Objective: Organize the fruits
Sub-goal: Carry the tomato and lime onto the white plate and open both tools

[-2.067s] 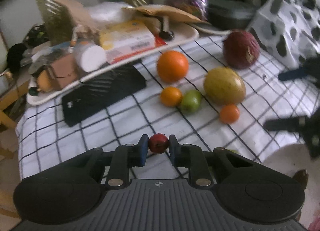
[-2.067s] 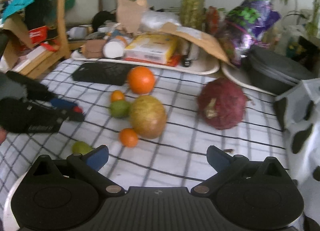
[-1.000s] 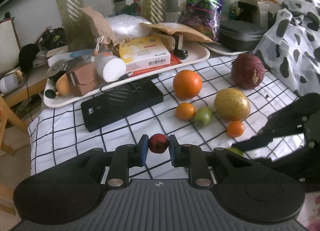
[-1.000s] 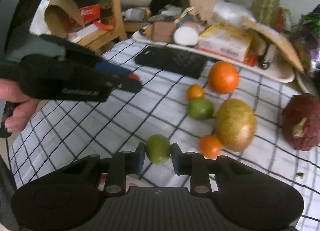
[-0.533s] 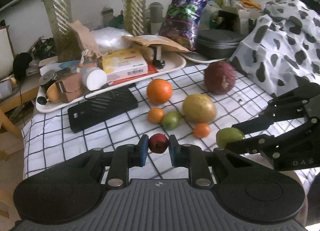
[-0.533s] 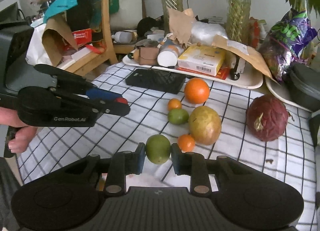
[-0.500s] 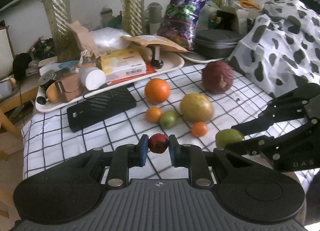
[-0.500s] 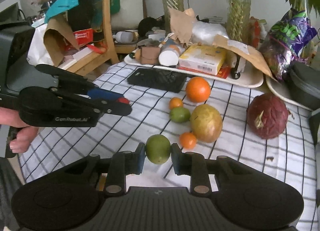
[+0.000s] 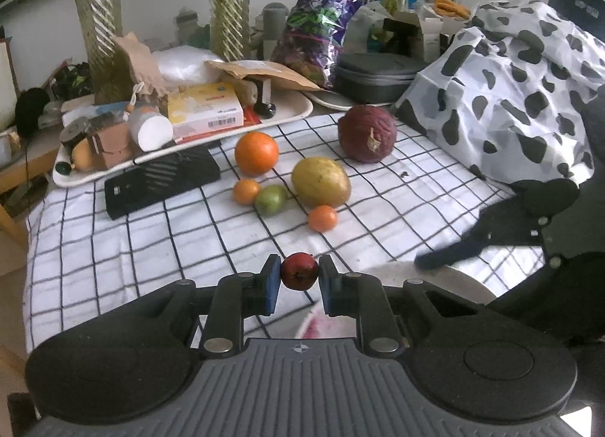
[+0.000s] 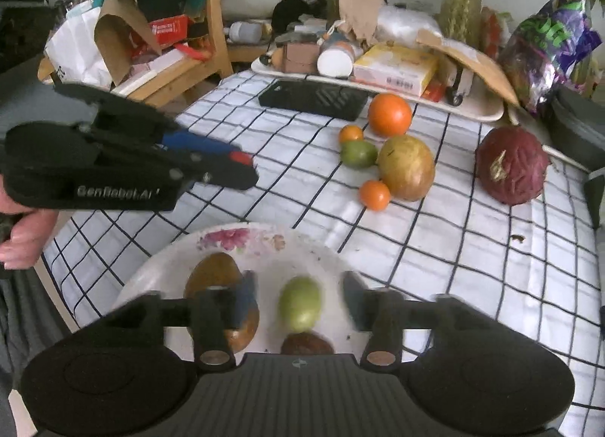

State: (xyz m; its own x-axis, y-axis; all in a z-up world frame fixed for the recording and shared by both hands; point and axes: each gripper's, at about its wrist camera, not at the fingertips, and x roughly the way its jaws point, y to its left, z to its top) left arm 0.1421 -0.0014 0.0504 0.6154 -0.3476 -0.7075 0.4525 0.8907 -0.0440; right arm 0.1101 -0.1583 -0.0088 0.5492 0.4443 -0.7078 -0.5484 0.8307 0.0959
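Fruit [image 9: 299, 276], small, dark red, pinched in left tool [image 9: 298, 284].

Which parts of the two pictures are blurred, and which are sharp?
Right wrist view: the right gripper fingers and the green fruit on the plate are motion-blurred, the far fruits sharper. Left wrist view: the left gripper and its red fruit are sharp; edges bend from fisheye.

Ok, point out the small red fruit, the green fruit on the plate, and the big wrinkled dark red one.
small red fruit [image 9: 299, 270], left wrist view, middle of its front.
green fruit [image 10: 300, 302], right wrist view, centre of its skin.
wrinkled dark red fruit [image 10: 518, 168], right wrist view, right of its stem scar.
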